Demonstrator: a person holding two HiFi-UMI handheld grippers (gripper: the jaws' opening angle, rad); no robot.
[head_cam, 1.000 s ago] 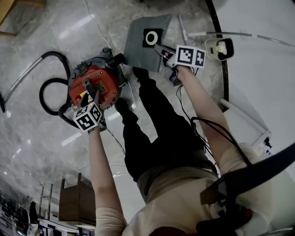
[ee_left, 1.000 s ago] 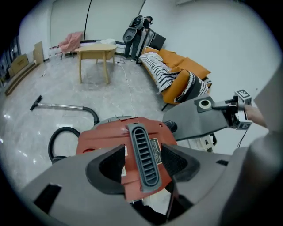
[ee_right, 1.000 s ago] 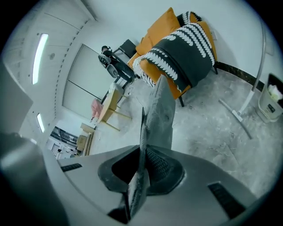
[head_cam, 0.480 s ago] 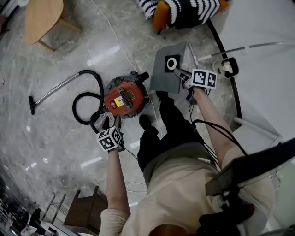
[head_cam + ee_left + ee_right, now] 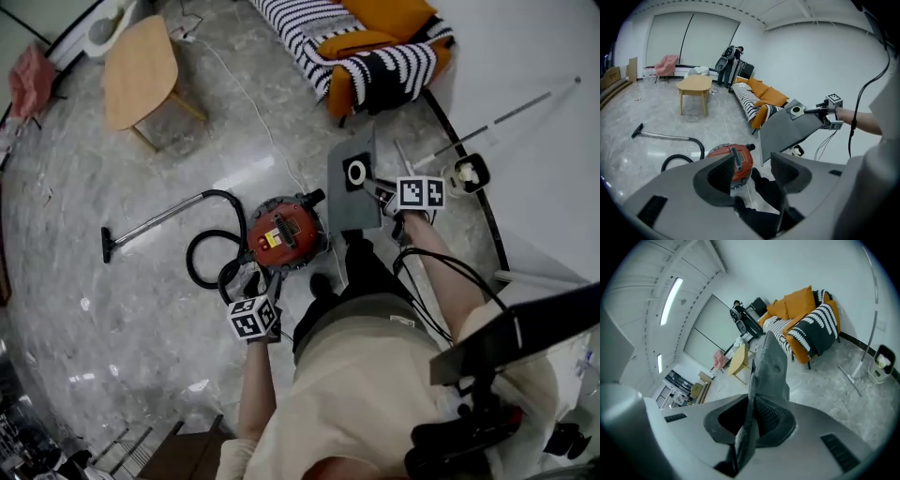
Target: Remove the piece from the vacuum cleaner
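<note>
Right claw (image 5: 749,420): clamped on the grey bag's edge.
Bag (image 5: 349,208): in the air beside the vacuum (image 5: 284,232), not touching it.
Left claw (image 5: 751,172): jaws apart, empty.
Vacuum: red, on the floor (image 5: 141,300), hose attached.

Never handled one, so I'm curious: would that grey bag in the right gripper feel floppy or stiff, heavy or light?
Probably fairly stiff: the grey bag stands out as a flat sheet though the right gripper pinches only one edge. Likely light, since that thin pinch alone carries it in the air. It might twist in the grip if swung fast.
</note>
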